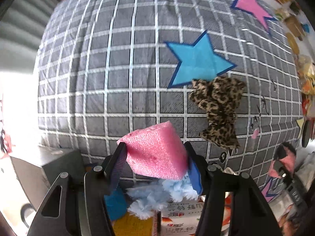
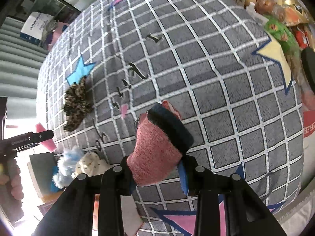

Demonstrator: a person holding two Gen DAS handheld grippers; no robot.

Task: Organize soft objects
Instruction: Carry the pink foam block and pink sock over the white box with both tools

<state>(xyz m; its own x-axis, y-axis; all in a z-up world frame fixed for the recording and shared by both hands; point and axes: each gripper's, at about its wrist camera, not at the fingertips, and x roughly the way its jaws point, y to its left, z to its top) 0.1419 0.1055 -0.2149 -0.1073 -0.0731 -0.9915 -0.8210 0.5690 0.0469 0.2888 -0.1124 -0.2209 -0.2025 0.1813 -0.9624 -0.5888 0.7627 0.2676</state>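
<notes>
Bed point(image 1: 122, 90) still has the leopard cloth point(image 1: 218, 110) lying by the blue star point(image 1: 198, 63), so that's left. Your L tongs point(image 1: 155, 163) clamp the pink foam point(image 1: 157, 153) over the box w/ blue fluff point(image 1: 157, 194); R tongs point(image 2: 157, 169) pinch a pink sock point(image 2: 155, 149) above the bed.

Scrunchie point(image 1: 218, 112) on bedspread point(image 1: 118, 78)

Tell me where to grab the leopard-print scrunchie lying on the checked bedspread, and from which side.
Judging from its pose, come straight down from above and pinch the narrow middle of the leopard-print scrunchie. It lies flat on the checked bedspread, bunched wider at both ends, so the waist fits between the fingers best. Both grippers are full now.
</notes>
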